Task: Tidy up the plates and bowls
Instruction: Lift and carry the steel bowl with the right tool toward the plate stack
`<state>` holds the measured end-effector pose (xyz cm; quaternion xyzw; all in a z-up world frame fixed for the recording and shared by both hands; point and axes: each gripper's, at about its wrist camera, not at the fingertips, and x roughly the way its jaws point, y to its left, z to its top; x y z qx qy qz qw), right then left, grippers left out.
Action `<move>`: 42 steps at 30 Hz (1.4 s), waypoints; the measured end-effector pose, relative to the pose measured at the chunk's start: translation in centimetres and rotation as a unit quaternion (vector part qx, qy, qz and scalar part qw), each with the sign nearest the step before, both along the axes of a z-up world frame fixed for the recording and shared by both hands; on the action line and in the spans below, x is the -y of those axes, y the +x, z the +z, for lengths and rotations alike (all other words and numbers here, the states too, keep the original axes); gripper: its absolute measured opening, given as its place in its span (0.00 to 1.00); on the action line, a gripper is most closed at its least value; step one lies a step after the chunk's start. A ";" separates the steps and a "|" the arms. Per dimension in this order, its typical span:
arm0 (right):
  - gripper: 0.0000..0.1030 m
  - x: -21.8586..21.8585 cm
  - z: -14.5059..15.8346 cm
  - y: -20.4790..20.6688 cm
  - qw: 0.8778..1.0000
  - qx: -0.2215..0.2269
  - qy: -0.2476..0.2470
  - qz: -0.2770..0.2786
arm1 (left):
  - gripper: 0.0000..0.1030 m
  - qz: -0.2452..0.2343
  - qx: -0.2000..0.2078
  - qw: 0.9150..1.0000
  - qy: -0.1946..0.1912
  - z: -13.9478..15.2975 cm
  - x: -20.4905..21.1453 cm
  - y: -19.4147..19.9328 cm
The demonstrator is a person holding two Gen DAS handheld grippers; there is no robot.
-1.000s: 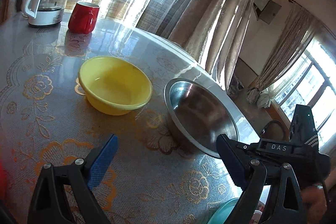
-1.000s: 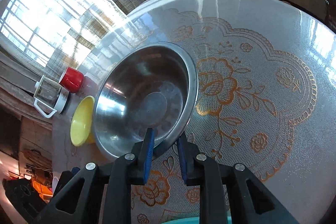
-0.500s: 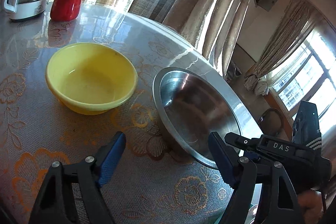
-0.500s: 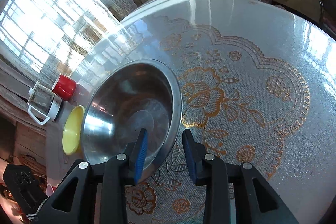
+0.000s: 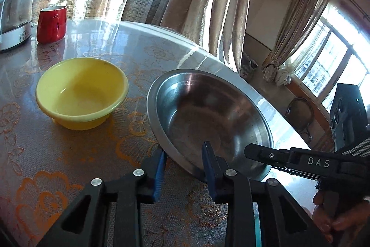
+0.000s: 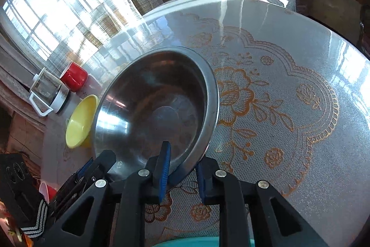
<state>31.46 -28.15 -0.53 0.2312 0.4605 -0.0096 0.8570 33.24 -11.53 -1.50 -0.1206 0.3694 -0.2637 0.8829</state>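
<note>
A steel bowl (image 5: 208, 117) sits on the lace-patterned table (image 5: 57, 154), with a yellow bowl (image 5: 81, 92) to its left. My left gripper (image 5: 183, 161) has its jaws narrowed around the steel bowl's near rim, one finger outside and one inside, with a visible gap. My right gripper (image 6: 181, 168) also straddles the steel bowl's (image 6: 152, 108) near rim, jaws partly open and not clamped. The yellow bowl (image 6: 79, 122) shows behind it in the right wrist view. Each gripper's body shows in the other's view.
A red mug (image 5: 51, 23) and a glass kettle (image 5: 13, 17) stand at the table's far left, also in the right wrist view as mug (image 6: 74, 76) and kettle (image 6: 47, 92). A teal rim (image 6: 192, 242) lies below my right gripper. The table edge runs just behind the steel bowl.
My left gripper moved right onto the steel bowl's rim and its jaws narrowed from wide open. My right gripper opened off the rim and still straddles it.
</note>
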 end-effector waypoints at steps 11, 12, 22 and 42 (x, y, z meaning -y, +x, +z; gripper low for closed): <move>0.21 -1.8 1.3 -2.7 1.000 0.022 0.006 0.014 | 0.30 0.043 0.065 0.997 0.001 1.7 -2.4 -4.2; 0.21 -2.1 1.4 -2.9 1.000 0.025 0.008 0.017 | 0.30 0.048 0.072 0.996 0.000 1.9 -2.6 -4.6; 0.22 -3.9 3.4 -6.1 0.998 0.053 0.009 0.030 | 0.30 0.061 0.111 0.992 -0.009 3.7 -4.4 -8.4; 0.22 -9.0 2.4 -15.6 0.992 0.079 0.055 0.084 | 0.31 0.114 0.133 0.984 0.031 3.8 -9.8 -20.7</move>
